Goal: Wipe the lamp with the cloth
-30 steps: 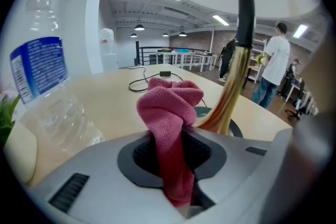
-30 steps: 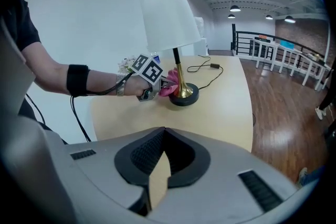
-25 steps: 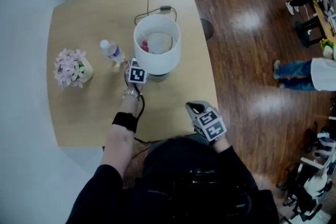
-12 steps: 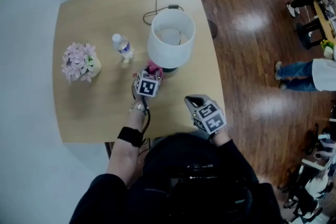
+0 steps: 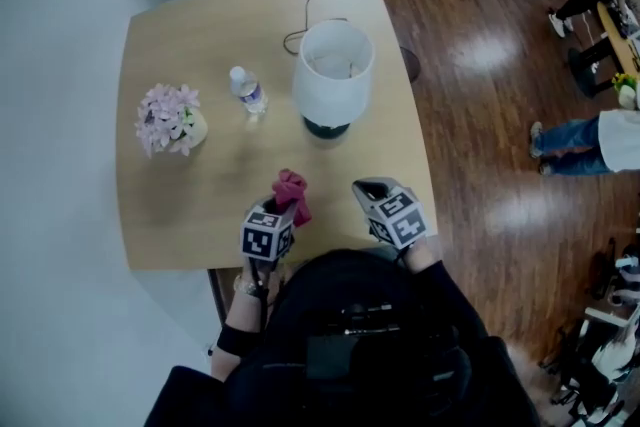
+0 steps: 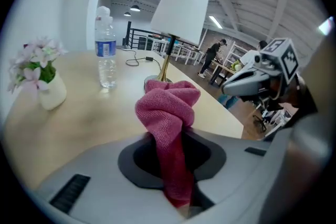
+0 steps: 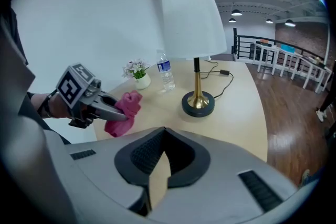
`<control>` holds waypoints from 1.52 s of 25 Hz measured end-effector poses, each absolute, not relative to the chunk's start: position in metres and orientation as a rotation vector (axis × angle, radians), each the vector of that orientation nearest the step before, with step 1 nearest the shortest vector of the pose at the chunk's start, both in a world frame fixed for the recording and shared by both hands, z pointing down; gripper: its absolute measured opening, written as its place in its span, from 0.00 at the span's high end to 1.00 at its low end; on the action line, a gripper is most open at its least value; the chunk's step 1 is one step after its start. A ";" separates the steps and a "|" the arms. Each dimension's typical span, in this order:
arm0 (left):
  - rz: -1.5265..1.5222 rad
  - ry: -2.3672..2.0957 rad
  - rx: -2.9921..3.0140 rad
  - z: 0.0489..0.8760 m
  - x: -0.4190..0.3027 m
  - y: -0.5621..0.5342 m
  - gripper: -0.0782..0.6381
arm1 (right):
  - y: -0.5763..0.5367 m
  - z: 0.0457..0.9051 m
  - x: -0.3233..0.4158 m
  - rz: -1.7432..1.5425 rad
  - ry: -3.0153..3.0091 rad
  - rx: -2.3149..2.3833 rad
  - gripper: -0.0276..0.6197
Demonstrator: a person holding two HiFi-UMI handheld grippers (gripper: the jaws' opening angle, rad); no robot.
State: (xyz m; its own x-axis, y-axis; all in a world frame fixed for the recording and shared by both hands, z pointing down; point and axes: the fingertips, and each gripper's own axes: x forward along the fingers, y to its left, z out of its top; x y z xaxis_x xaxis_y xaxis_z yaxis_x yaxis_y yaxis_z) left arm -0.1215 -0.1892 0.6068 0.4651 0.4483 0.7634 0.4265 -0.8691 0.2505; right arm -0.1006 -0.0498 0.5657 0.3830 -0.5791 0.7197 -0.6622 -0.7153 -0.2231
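The lamp (image 5: 334, 73) has a white shade, a brass stem and a dark round base (image 7: 198, 104), and it stands upright on the tan table (image 5: 190, 205). My left gripper (image 5: 287, 206) is shut on a bunched pink cloth (image 6: 169, 107), held above the table's near side and well short of the lamp. The cloth (image 5: 292, 194) sticks out past the jaws. To its right my right gripper (image 5: 366, 188) hovers near the front edge, shut with nothing in it (image 7: 157, 178). The right gripper view shows the left gripper (image 7: 111, 111) with the cloth (image 7: 124, 112) at left.
A clear water bottle (image 5: 248, 91) stands left of the lamp, with a small vase of pink flowers (image 5: 171, 119) further left. The lamp's cord (image 5: 289, 11) trails to the table's far edge. Wood floor lies to the right, where a person (image 5: 590, 140) stands far off.
My left gripper has drawn back from beside the lamp's base toward the table's near edge, carrying the pink cloth. The right gripper has stayed near the front edge.
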 end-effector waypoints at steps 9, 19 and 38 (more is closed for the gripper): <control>1.468 0.627 2.634 0.625 -0.137 -0.226 0.76 | -0.047 0.571 -0.108 1.282 -1.137 2.517 0.95; 1.587 0.453 2.594 0.679 -0.079 -0.276 0.76 | -0.029 0.574 -0.116 1.306 -1.129 2.505 0.95; 1.574 0.432 2.495 0.692 -0.062 -0.283 0.46 | -0.005 0.582 -0.112 1.329 -1.142 2.507 0.95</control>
